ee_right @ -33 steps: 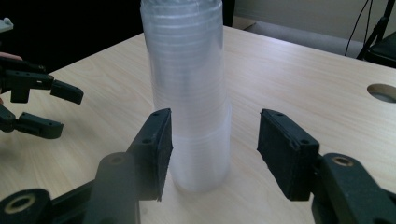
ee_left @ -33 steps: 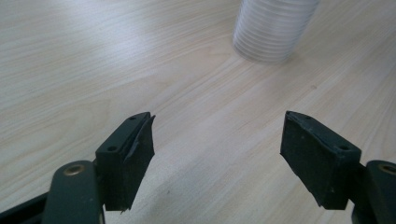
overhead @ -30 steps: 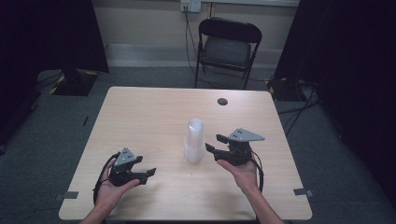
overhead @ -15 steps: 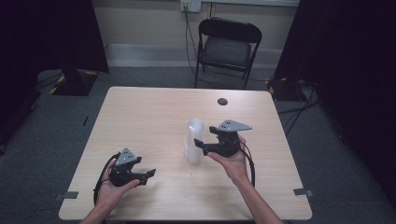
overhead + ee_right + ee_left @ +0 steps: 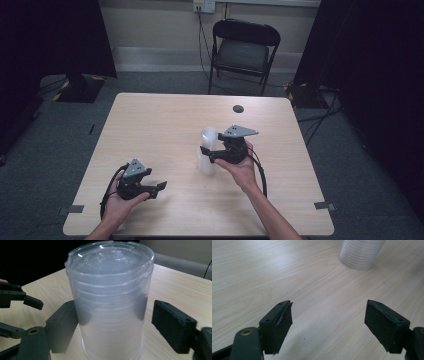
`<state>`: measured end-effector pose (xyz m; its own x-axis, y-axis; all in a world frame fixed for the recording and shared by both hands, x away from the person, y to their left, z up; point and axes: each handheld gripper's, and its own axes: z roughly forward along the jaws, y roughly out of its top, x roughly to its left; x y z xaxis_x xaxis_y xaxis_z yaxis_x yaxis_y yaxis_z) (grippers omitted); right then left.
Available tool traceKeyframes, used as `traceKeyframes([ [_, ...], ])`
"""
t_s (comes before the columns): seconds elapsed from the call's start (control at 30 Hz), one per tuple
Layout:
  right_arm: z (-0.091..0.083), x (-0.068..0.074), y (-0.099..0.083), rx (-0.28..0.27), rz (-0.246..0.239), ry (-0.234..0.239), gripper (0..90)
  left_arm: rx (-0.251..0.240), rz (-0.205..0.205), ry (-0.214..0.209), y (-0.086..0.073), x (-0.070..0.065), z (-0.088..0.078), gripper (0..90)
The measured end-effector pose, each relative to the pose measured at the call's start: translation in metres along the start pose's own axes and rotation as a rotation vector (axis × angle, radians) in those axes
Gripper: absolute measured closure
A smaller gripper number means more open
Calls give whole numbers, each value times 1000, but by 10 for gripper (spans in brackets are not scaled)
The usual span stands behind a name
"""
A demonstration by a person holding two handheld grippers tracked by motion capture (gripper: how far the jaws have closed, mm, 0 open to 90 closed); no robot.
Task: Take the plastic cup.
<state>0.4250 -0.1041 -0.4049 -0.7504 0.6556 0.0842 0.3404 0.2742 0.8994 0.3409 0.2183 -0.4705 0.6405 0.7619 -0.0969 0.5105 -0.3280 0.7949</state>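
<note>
No writing is readable anywhere. A stack of clear ribbed plastic cups [image 5: 208,150] stands upside down near the middle of the light wooden table [image 5: 165,120]. The right gripper view shows the right gripper [image 5: 115,325] spread wide around the stack, one pad [image 5: 63,325] touching or nearly touching its side, the other clear. The left gripper [image 5: 152,189], near left, is wide open and empty. A small dark disc [image 5: 238,108] lies at the far edge.
</note>
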Motion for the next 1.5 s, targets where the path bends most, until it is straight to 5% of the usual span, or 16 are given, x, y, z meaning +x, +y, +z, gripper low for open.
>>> traceKeyframes([
  [0.37, 15, -1, -6, 22, -2, 6, 238, -1, 1, 3, 0, 0, -1, 220],
  [1.23, 19, 5, 6, -2, -2, 4, 296, 2, 4, 2, 0, -1, 0, 220],
  [1.37, 17, 4, 9, -7, 5, 14, 302, -19, -37, -19, -1, 0, 0, 220],
  [1.5, 15, 4, 12, -11, 8, 17, 304, -34, -33, -18, 0, -1, 0, 221],
])
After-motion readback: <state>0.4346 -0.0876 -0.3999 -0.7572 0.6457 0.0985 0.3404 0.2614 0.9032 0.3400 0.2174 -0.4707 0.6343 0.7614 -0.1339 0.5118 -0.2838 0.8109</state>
